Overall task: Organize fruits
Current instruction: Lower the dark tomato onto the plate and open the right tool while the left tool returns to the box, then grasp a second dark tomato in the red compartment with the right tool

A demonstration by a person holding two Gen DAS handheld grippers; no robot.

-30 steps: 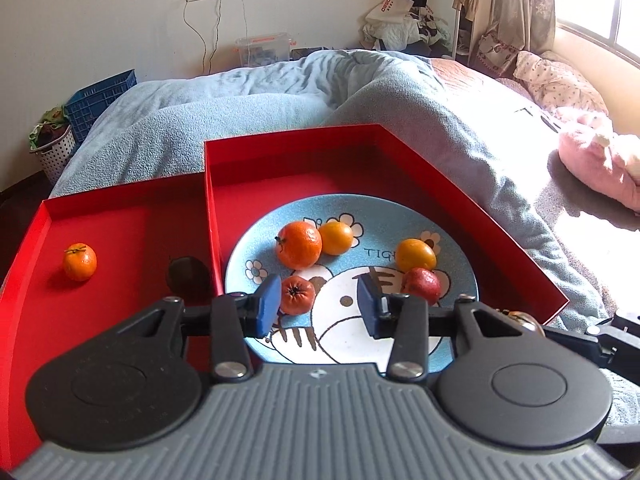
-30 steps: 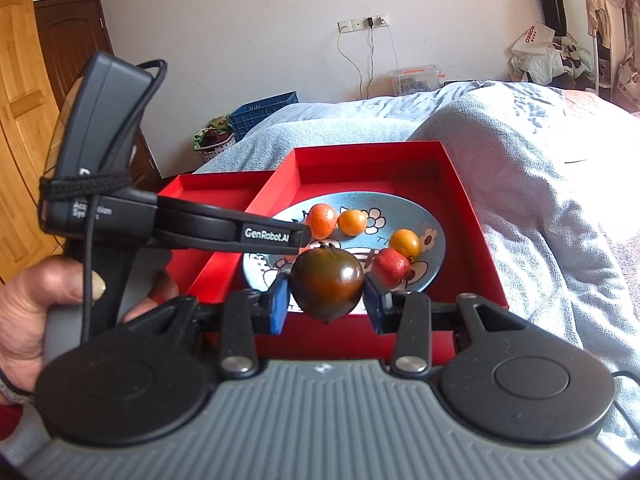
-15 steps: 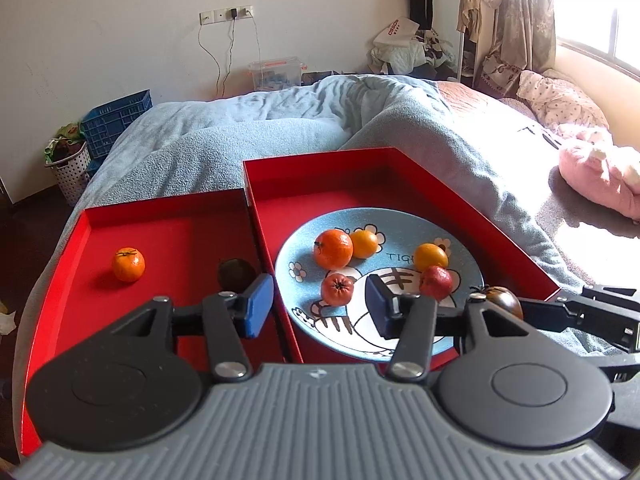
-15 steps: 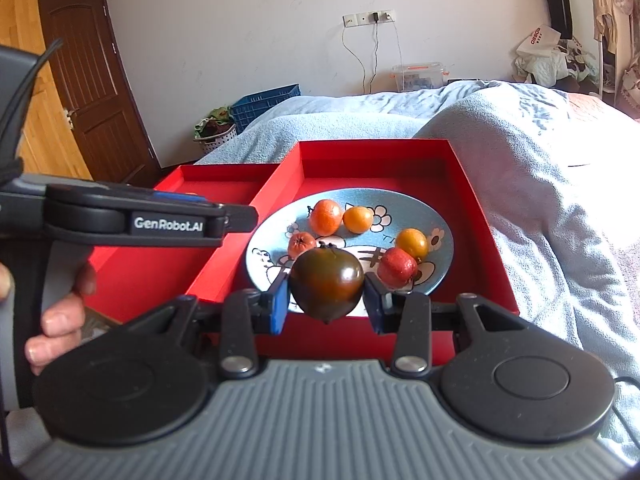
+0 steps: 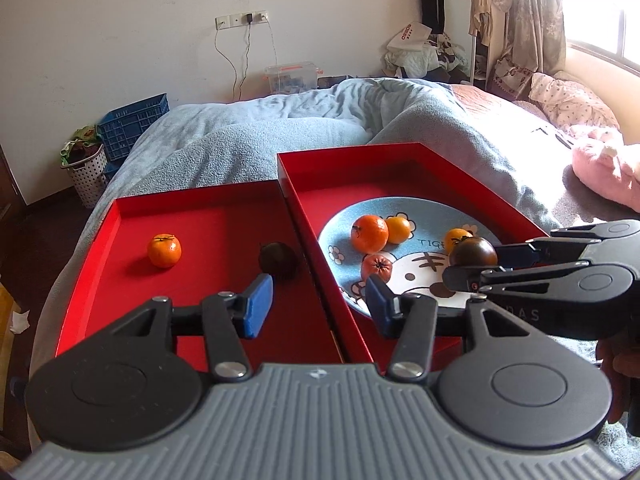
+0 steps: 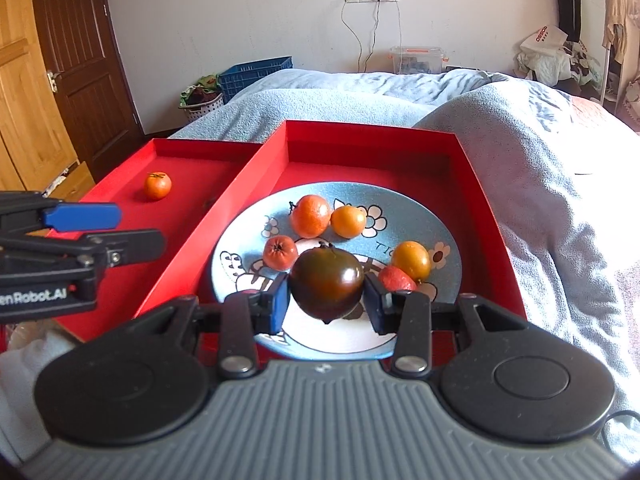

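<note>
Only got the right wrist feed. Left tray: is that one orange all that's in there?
Observer: No. The left wrist view also shows a dark fruit in the left tray, close to the wall shared with the right tray and apart from the orange. It looks like the dark tomato in the right gripper.
Operator: Left gripper holding anything?
Observer: No. The left gripper is open and empty, its fingers framing that shared wall.
</note>
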